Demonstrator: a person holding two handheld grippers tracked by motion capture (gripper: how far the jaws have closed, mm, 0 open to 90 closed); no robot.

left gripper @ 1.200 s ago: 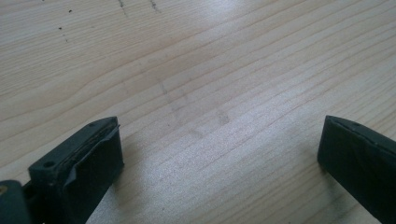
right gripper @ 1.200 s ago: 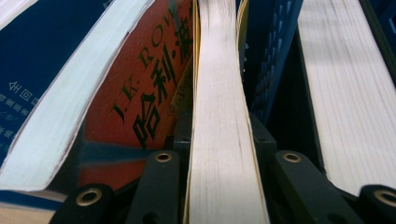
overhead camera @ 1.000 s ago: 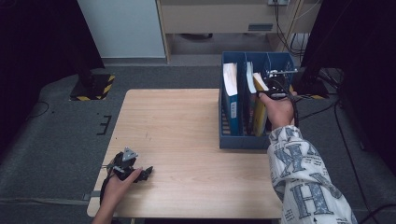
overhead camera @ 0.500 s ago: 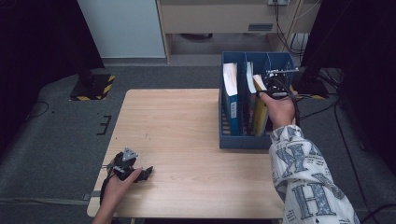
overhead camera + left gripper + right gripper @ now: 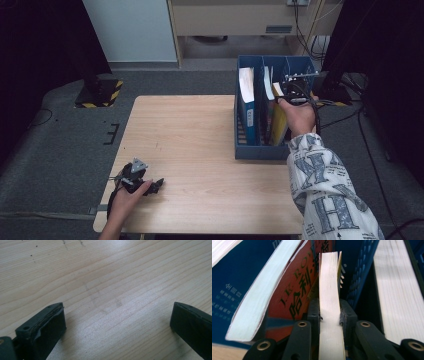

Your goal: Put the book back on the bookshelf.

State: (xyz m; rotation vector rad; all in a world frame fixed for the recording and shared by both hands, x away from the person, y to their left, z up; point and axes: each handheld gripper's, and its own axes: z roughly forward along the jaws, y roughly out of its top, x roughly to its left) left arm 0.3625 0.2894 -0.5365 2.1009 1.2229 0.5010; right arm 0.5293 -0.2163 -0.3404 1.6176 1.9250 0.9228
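Already the right gripper (image 5: 329, 315) is clamped on the page edge of a thin yellow book (image 5: 329, 290) standing in the blue slotted file box (image 5: 250, 150); lifting or seating it seems left. The left gripper (image 5: 117, 327) rests with its jaws apart on the pale wood-grain bench (image 5: 200, 150).

Bare table (image 5: 200, 140) left of book-packed blue file box (image 5: 260, 150).

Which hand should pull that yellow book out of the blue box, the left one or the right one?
Probably the right. The right gripper is already shut on the yellow book in the blue file box. The left gripper rests open on the table, far from the box.
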